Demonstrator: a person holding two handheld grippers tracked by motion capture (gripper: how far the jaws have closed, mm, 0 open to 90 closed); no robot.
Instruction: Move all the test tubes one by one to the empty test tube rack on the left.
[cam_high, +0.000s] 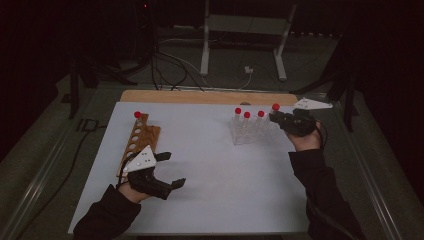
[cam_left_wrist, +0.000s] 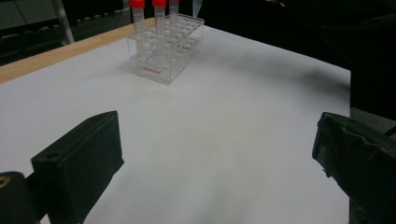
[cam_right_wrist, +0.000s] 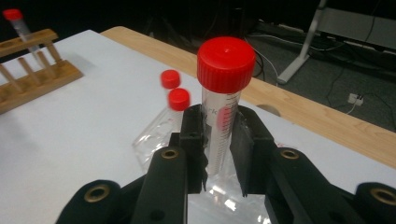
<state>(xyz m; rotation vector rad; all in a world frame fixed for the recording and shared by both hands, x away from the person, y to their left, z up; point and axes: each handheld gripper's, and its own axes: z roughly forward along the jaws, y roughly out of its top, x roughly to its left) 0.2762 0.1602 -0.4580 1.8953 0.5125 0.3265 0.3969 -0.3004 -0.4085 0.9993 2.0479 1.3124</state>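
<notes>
My right gripper (cam_right_wrist: 217, 140) pinches a red-capped tube (cam_right_wrist: 223, 100) above the clear rack (cam_high: 248, 131); my left gripper (cam_high: 167, 170) hovers spread over the white table (cam_high: 210, 175). A wooden rack (cam_high: 140, 142) sits left, dark cabled floor beyond.

Red-capped tube (cam_high: 275, 108) in right gripper (cam_high: 280, 119) beside clear rack (cam_high: 248, 132)
</notes>
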